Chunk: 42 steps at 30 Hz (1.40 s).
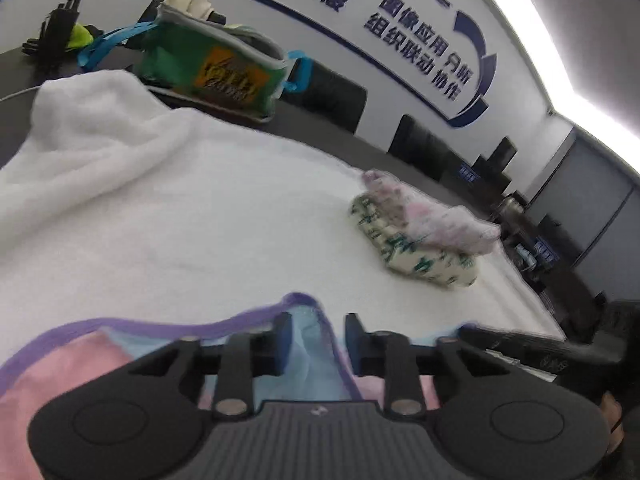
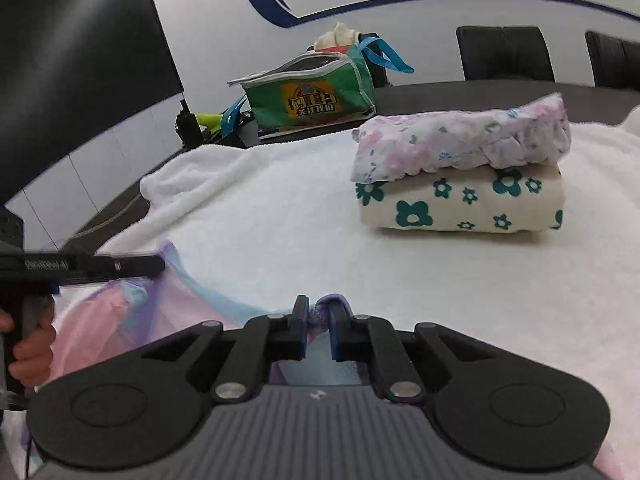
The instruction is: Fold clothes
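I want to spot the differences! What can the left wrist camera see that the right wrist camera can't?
Only the left wrist camera shows the bright ceiling light and the far end of the room, with a grey door.

Only the right wrist camera shows the big black screen and a hand holding the left claw from the side.

Both show the green bag, the white towel, the two folded clothes stacked up, and the pink and purple garment that each claw has between its fingers.
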Motion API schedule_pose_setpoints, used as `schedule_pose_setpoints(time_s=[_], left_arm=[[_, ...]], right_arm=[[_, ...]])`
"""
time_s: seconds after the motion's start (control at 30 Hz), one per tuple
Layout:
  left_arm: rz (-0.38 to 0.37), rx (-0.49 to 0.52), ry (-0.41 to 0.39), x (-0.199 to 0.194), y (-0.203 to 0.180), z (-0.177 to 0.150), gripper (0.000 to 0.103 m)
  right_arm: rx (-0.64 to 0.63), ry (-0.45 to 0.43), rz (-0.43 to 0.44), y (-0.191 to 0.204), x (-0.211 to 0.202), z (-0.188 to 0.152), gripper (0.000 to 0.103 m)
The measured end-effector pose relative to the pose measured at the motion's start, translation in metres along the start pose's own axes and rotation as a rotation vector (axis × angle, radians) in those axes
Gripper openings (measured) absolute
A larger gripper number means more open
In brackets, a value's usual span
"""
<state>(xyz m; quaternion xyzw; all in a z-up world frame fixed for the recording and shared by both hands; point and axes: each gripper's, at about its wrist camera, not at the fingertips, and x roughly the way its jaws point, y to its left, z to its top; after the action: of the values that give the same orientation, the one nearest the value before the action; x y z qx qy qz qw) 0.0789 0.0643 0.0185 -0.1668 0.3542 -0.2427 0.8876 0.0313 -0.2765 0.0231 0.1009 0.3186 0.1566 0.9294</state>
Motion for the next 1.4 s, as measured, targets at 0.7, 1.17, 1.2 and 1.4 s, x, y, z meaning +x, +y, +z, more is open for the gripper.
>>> schedule_pose_setpoints(time_s=[0.7, 1.17, 1.2, 1.4], left_arm=[[0.545, 0.153, -0.036, -0.125, 0.019, -0.056, 0.043], [0.581, -0.001, -0.223, -0.145, 0.007, -0.113, 0.002], [0.590, -0.004, -0.241, -0.150, 0.005, -0.115, 0.002], [0.673, 0.011, -0.351, -0.186, -0.010, -0.129, 0.002]], right_arm=[[-0.389, 0.081, 0.135, 0.080, 0.012, 0.031, 0.042], [-0.709, 0.376, 0.356, 0.222, 0.177, 0.051, 0.013], [-0.730, 0.371, 0.368, 0.227, 0.172, 0.049, 0.005], [-0.824, 0.283, 0.406, 0.276, 0.156, 0.043, 0.003]])
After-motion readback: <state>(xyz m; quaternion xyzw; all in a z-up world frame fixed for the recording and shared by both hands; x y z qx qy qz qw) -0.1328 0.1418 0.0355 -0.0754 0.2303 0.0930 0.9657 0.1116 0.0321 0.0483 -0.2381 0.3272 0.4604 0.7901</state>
